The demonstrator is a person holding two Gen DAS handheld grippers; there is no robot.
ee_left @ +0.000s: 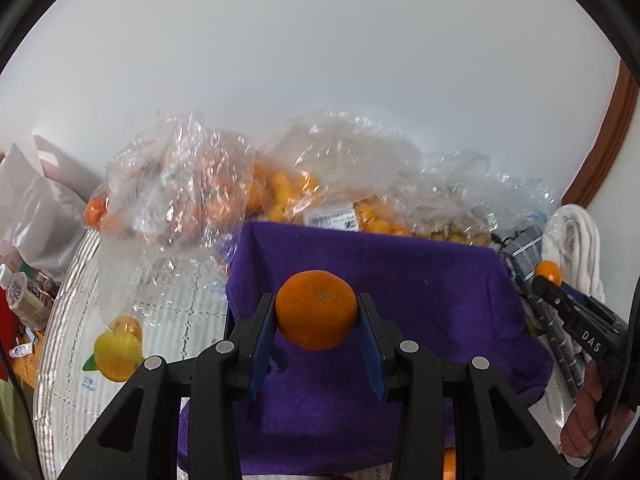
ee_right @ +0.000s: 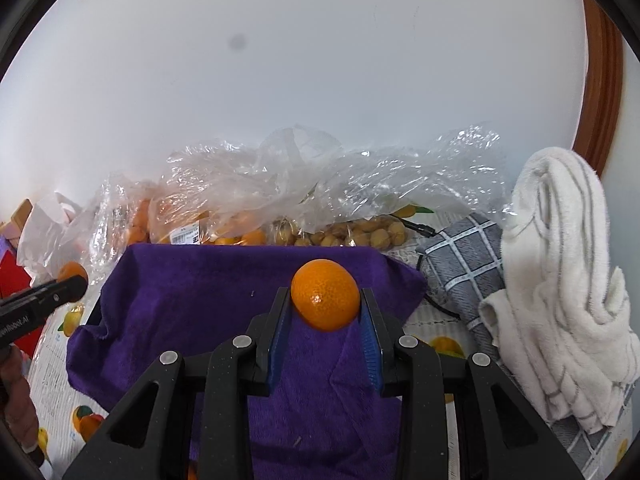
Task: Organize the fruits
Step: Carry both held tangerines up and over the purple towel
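My left gripper (ee_left: 317,312) is shut on a deep-orange mandarin (ee_left: 316,309), held above a purple towel (ee_left: 420,280). My right gripper (ee_right: 325,304) is shut on a lighter orange mandarin (ee_right: 325,294) over the same purple towel (ee_right: 192,292). Each gripper shows in the other's view: the right gripper (ee_left: 546,278) with its mandarin (ee_left: 549,271) at the right edge, the left gripper (ee_right: 74,284) with its mandarin (ee_right: 71,269) at the left edge. Clear plastic bags of oranges (ee_left: 180,200) and small yellow fruit (ee_right: 360,234) lie behind the towel.
A white towel (ee_right: 560,280) and a grey checked cloth (ee_right: 468,256) lie at the right. The tablecloth (ee_left: 72,320) has printed fruit pictures. A plastic bottle (ee_left: 22,296) and white bags (ee_left: 32,208) stand at the far left. A person's hand (ee_left: 588,412) holds the right gripper.
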